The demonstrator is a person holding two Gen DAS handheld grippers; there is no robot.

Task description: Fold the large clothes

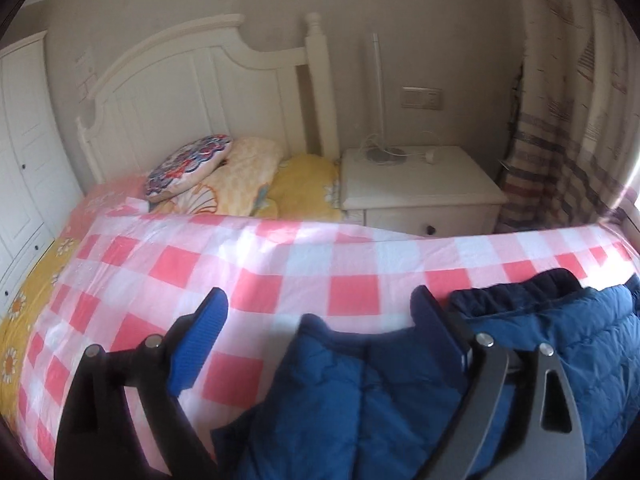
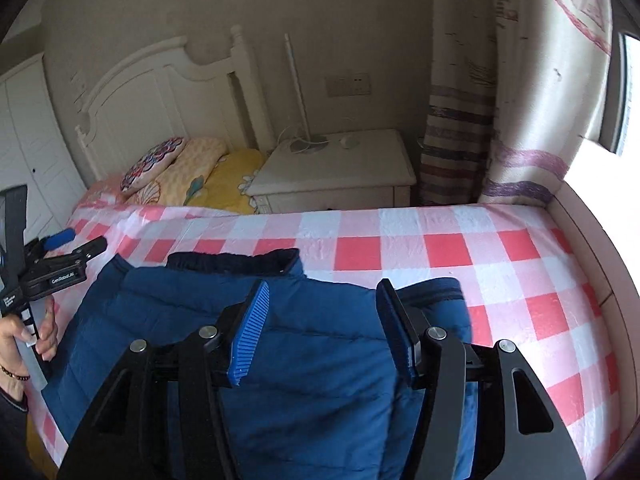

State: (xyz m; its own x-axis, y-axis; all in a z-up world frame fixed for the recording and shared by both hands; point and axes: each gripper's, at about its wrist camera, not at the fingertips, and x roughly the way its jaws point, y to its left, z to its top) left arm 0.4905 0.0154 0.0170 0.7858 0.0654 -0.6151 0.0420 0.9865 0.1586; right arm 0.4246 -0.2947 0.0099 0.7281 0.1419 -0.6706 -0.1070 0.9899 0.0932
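Blue jacket (image 2: pixel 192 312) lying flat on the checked sheet (image 2: pixel 500 260) of the bed, collar (image 2: pixel 236 258) toward the far edge; left gripper (image 1: pixel 320 320) released, spread wide above the jacket's left part, nothing between its pads; right gripper (image 2: pixel 324 328) released, about half spread over the jacket's middle, pressing on nothing; hand (image 2: pixel 24 336) seen at the left gripper's handle in the right wrist view; pillows (image 1: pixel 224 176) piled at the headboard (image 1: pixel 200 80); nightstand (image 1: pixel 420 184) beside the bed, curtain (image 2: pixel 520 100) beyond.
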